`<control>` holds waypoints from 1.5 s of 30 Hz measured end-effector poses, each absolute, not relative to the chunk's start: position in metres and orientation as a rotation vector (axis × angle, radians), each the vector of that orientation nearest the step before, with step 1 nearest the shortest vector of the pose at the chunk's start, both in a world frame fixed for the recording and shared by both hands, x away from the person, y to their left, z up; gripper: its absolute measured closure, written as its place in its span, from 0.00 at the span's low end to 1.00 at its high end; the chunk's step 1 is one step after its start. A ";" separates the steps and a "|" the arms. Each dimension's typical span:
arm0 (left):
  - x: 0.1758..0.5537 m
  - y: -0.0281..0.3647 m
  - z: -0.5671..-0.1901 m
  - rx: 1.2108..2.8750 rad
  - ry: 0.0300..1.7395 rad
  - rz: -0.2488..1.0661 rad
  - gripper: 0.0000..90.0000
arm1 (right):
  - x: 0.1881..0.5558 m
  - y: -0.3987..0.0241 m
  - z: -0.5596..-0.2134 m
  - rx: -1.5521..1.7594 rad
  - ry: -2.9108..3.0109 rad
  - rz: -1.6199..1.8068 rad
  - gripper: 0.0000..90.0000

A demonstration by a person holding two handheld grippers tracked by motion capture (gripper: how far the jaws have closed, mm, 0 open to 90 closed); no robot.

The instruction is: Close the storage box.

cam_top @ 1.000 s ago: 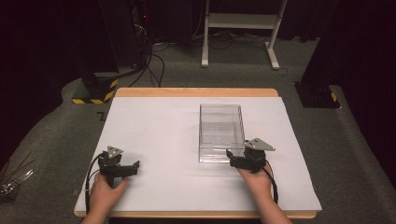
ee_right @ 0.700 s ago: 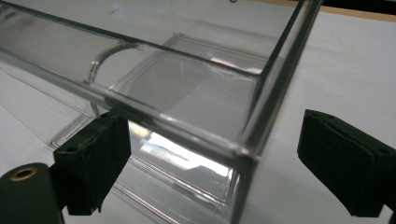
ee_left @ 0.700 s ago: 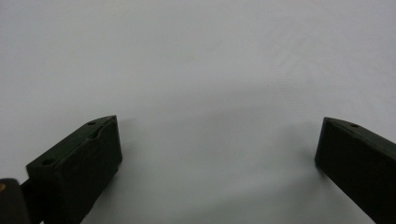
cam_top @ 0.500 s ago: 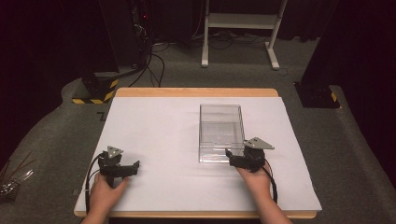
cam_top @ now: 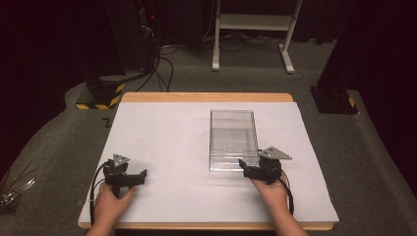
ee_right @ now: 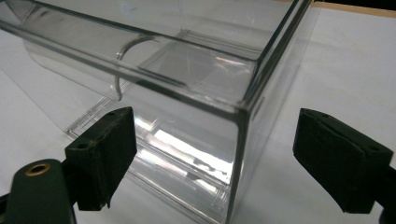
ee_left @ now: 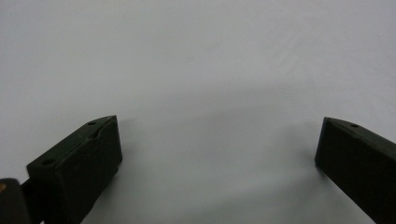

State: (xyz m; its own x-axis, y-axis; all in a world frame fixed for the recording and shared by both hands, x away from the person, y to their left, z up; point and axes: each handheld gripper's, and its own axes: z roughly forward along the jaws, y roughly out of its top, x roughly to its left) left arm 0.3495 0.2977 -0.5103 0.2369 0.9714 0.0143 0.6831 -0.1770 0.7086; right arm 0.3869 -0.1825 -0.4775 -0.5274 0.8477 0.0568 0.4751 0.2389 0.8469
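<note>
A clear, empty plastic box (cam_top: 232, 140) stands right of centre on the white-covered table (cam_top: 167, 142). My right gripper (cam_top: 248, 171) is at the box's near right corner, held by a hand. In the right gripper view, that gripper (ee_right: 215, 154) is open and its jaws stand either side of the corner of the box (ee_right: 187, 70), without touching it. My left gripper (cam_top: 136, 177) rests low at the table's near left, far from the box. In the left gripper view, this gripper (ee_left: 217, 149) is open over bare white surface with nothing between the jaws.
The white sheet covers a wooden tabletop whose edge (cam_top: 206, 97) shows at the back. A white frame stand (cam_top: 253, 29) and cables lie on the dark floor beyond. A black post with a yellow-striped base (cam_top: 98, 96) stands off the table's far left corner.
</note>
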 end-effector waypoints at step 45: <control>0.349 0.297 -0.510 1.933 1.511 0.650 0.01 | 0.345 -0.268 -0.498 1.315 2.071 1.061 0.17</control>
State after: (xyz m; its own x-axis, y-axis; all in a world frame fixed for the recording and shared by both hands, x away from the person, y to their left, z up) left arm 0.3491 0.2973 -0.5104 0.2345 0.9720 0.0176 0.6813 -0.1772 0.7102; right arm 0.3446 -0.2683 -0.4979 -0.4341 0.9006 0.0192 0.5417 0.2440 0.8044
